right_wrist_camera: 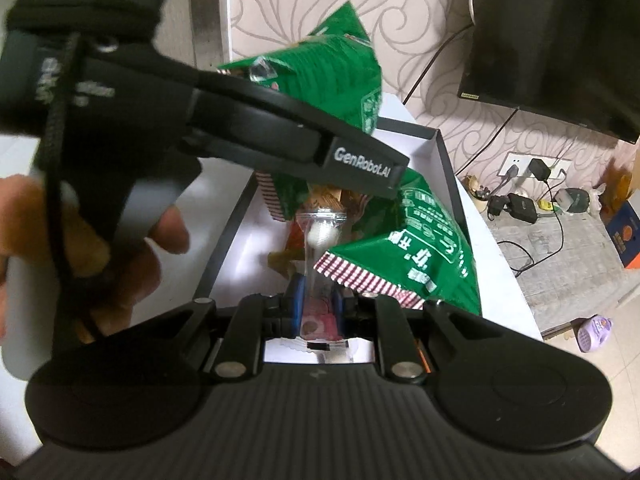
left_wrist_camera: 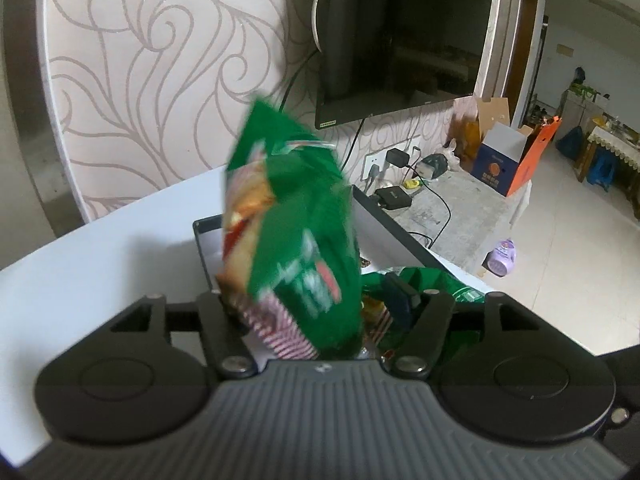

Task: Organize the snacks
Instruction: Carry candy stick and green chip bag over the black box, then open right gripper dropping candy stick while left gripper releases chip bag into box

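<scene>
A green snack bag [left_wrist_camera: 296, 216] stands upright and blurred between the jaws of my left gripper [left_wrist_camera: 310, 296], over a black-rimmed white box [left_wrist_camera: 384, 224]. The left pad touches the bag and the right pad stands clear of it, so the jaws are open. In the right wrist view the same bag [right_wrist_camera: 344, 76] rises behind the left gripper [right_wrist_camera: 384, 172], which a hand [right_wrist_camera: 168, 232] holds. A second green bag [right_wrist_camera: 420, 248] lies in the box [right_wrist_camera: 448, 168]. My right gripper [right_wrist_camera: 316, 304] is shut on a clear snack packet [right_wrist_camera: 322, 236] just above the box's near end.
The box sits on a white table [left_wrist_camera: 100, 264] against a swirl-patterned wall. A black TV [left_wrist_camera: 404, 36] hangs at the upper right. Beyond the table are a grey bench with chargers and cables [left_wrist_camera: 394, 196], cardboard boxes [left_wrist_camera: 504, 160] and a purple bottle [left_wrist_camera: 500, 258] on the floor.
</scene>
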`<action>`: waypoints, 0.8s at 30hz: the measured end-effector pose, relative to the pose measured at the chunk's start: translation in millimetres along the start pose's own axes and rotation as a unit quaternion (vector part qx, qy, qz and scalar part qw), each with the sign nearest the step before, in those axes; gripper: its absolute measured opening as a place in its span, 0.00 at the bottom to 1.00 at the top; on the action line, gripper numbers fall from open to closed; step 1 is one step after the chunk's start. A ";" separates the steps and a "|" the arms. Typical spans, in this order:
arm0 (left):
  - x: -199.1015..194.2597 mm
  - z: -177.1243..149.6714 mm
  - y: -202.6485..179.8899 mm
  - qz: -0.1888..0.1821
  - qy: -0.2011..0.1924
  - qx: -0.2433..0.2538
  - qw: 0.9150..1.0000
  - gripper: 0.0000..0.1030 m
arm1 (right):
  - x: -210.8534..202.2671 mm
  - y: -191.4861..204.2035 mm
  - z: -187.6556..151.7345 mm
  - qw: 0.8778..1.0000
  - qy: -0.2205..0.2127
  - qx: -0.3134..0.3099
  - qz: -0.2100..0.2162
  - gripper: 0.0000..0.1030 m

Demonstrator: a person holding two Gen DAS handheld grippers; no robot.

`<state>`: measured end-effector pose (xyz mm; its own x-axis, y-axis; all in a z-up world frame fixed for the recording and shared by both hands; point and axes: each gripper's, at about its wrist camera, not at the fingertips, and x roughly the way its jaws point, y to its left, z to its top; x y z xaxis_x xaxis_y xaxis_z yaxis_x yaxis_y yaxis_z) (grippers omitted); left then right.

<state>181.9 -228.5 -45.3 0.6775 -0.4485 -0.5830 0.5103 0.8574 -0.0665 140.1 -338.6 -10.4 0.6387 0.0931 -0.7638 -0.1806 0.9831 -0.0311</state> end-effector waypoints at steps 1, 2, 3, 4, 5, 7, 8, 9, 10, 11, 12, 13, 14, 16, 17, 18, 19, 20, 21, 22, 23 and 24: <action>0.4 0.1 0.6 0.000 0.000 0.000 1.000 0.64 | 2.7 -0.7 1.0 1.000 0.001 0.002 0.001 0.18; 0.9 -0.1 1.1 0.001 0.002 -0.001 1.000 0.64 | 4.8 -2.8 2.3 1.000 0.001 0.002 0.002 0.18; 1.3 -0.4 1.7 0.000 0.002 -0.001 1.000 0.64 | 5.3 -2.9 3.1 1.000 0.001 0.002 0.003 0.18; 2.0 -0.3 1.7 0.000 0.003 0.000 1.000 0.64 | 6.9 -2.9 4.9 1.000 0.000 0.001 0.004 0.18; 2.5 -0.4 1.7 0.001 0.003 0.001 1.000 0.64 | 7.1 -2.6 5.5 1.000 0.000 0.001 0.004 0.18; 2.8 -0.4 0.8 -0.001 0.004 0.003 1.000 0.64 | 7.9 -3.2 5.7 1.000 -0.001 0.002 0.005 0.18; 3.1 -0.8 0.9 -0.001 0.004 0.005 1.000 0.64 | 8.0 -3.6 5.7 1.000 -0.001 0.003 0.006 0.18; 3.5 -1.0 0.8 -0.001 0.005 0.007 1.000 0.64 | 7.5 -3.2 4.8 1.000 0.000 0.005 0.007 0.18; 3.5 -1.0 1.3 -0.002 0.006 0.007 1.000 0.64 | 4.9 -3.1 3.5 1.000 -0.001 0.006 0.007 0.18; 3.4 -0.9 1.5 -0.004 0.005 0.007 1.000 0.64 | 5.1 -4.1 3.9 1.000 -0.001 0.009 0.008 0.18; 3.5 -0.8 1.6 -0.004 0.005 0.008 1.000 0.64 | 4.9 -5.1 3.8 1.000 -0.001 0.011 0.008 0.18; 4.0 -0.2 1.6 -0.003 0.004 0.009 1.000 0.64 | 4.4 -5.4 4.2 1.000 -0.003 0.012 0.009 0.18; 3.3 -0.2 1.6 -0.006 0.001 0.009 1.000 0.64 | 2.3 -5.2 3.8 1.000 -0.004 0.012 0.009 0.18; 1.4 -0.8 1.8 -0.014 -0.004 0.013 1.000 0.63 | -0.7 -2.9 4.4 1.000 -0.006 0.012 0.011 0.18; 0.8 -1.0 1.7 -0.018 -0.004 0.016 1.000 0.63 | -1.4 -2.0 4.8 1.000 -0.006 0.010 0.011 0.18; 0.0 -1.4 1.4 -0.021 -0.005 0.020 1.000 0.62 | -2.4 -1.1 5.0 1.000 -0.006 0.009 0.011 0.18; -1.5 -1.8 0.8 -0.026 -0.006 0.024 0.999 0.60 | -2.2 -0.7 4.8 1.000 -0.005 0.009 0.011 0.18; -3.3 -2.5 0.0 -0.030 -0.007 0.028 0.999 0.60 | -1.9 -0.8 4.6 1.000 -0.004 0.010 0.010 0.18; -5.1 -3.5 -0.6 -0.035 -0.008 0.031 0.999 0.59 | -1.5 -0.8 4.1 1.000 -0.002 0.011 0.010 0.18; -7.0 -4.6 -1.6 -0.039 -0.009 0.034 0.999 0.59 | -2.7 -0.1 3.3 1.000 -0.001 0.012 0.009 0.18; -8.6 -6.0 -3.0 -0.039 -0.008 0.039 0.998 0.59 | -2.0 -0.4 3.3 1.000 0.000 0.013 0.008 0.18; -8.6 -6.9 -4.1 -0.037 -0.007 0.042 0.998 0.60 | -0.9 -0.6 3.5 1.000 0.001 0.014 0.008 0.19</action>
<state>170.3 -226.4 -45.6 0.6438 -0.5135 -0.5672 0.6011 0.7982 -0.0404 142.2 -338.7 -7.4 0.6338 0.1078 -0.7659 -0.1694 0.9855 -0.0015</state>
